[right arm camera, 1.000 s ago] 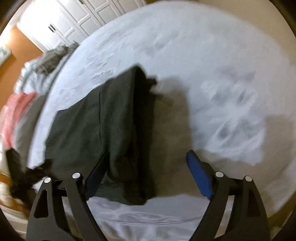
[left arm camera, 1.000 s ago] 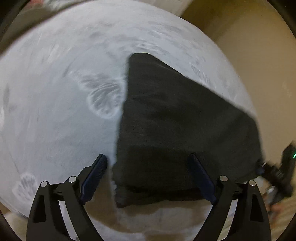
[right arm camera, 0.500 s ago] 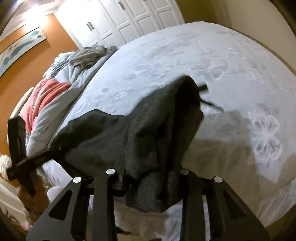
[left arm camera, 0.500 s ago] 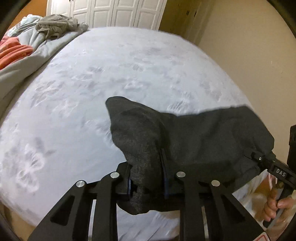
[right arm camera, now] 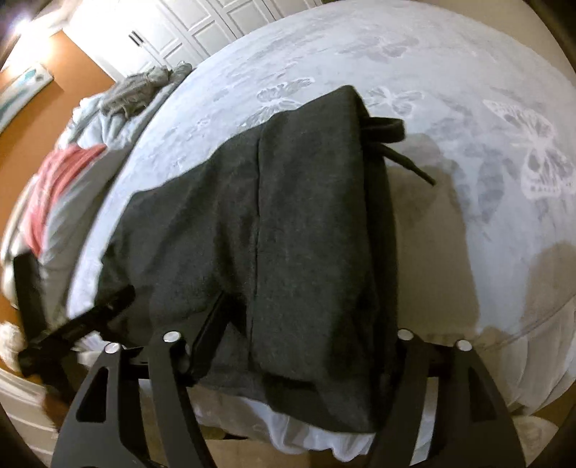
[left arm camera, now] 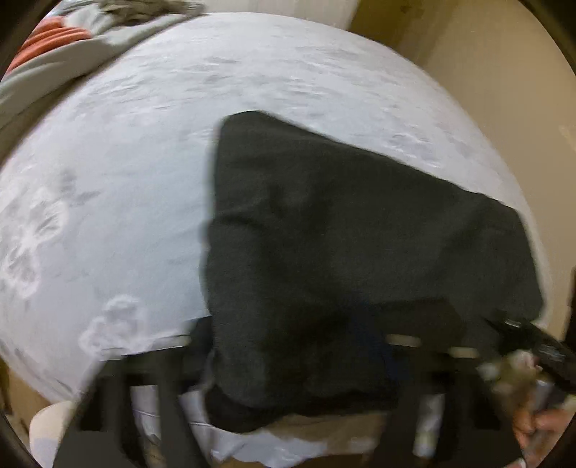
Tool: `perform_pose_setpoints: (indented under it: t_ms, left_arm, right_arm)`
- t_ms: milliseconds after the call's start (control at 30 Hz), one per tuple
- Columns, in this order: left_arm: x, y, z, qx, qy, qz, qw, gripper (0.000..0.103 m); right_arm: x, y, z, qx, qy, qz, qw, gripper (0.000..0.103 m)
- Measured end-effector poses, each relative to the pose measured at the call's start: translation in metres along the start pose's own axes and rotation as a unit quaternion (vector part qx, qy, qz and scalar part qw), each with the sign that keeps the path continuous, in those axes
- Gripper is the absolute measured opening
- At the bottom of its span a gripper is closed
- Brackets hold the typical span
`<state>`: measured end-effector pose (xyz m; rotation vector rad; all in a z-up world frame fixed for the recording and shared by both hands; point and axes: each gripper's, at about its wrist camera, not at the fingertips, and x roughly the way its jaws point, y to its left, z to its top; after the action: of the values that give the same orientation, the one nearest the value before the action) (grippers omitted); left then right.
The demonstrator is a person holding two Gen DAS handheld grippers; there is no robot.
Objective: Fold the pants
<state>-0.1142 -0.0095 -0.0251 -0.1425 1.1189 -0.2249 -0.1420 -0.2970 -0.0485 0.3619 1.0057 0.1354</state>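
The dark grey pants [left arm camera: 342, 244] lie folded on the white butterfly-print bed [left arm camera: 126, 180], their near end hanging over the bed's front edge. In the right wrist view the pants [right arm camera: 288, 234] show a long seam, and a black drawstring [right arm camera: 403, 154] trails off their far right corner. My left gripper [left arm camera: 288, 360] is blurred; its fingers stand wide apart with the pants' near end draped between them. My right gripper [right arm camera: 309, 345] is open, its fingers [right arm camera: 212, 334] spread on either side of the pants' near end.
A heap of grey and red bedding [right arm camera: 72, 165] lies at the bed's far left, with white closet doors [right arm camera: 201, 25] behind it. A beige wall [left arm camera: 504, 90] runs along the right of the bed. The right gripper and the hand holding it show in the left wrist view [left arm camera: 532, 360].
Half a second ago both grippers were shut on the pants and held them lifted. Now both have opened, and the pants lie flat on the bed.
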Motion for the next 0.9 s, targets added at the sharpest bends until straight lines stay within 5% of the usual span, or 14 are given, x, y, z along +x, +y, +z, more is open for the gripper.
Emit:
perform_pose_setpoints:
  t_ms: [33, 67, 567, 900]
  left_arm:
    - [-0.007, -0.008, 0.002, 0.014, -0.009, 0.029, 0.9994, 0.025]
    - [-0.014, -0.014, 0.004, 0.027, -0.017, 0.044, 0.9985, 0.023]
    - [-0.152, -0.089, 0.060, 0.096, -0.158, 0.052, 0.9813, 0.017]
    - [-0.192, -0.094, 0.132, 0.100, -0.232, 0.065, 0.9653, 0.017]
  right_arm:
    - [-0.005, 0.002, 0.000, -0.001, -0.005, 0.001, 1.000, 0.032]
    - [-0.013, 0.005, 0.002, -0.002, -0.013, 0.003, 1.000, 0.029]
    - [-0.142, 0.073, 0.052, -0.076, -0.151, 0.016, 0.985, 0.027]
    - [-0.162, 0.098, 0.132, -0.098, -0.228, 0.040, 0.968, 0.027]
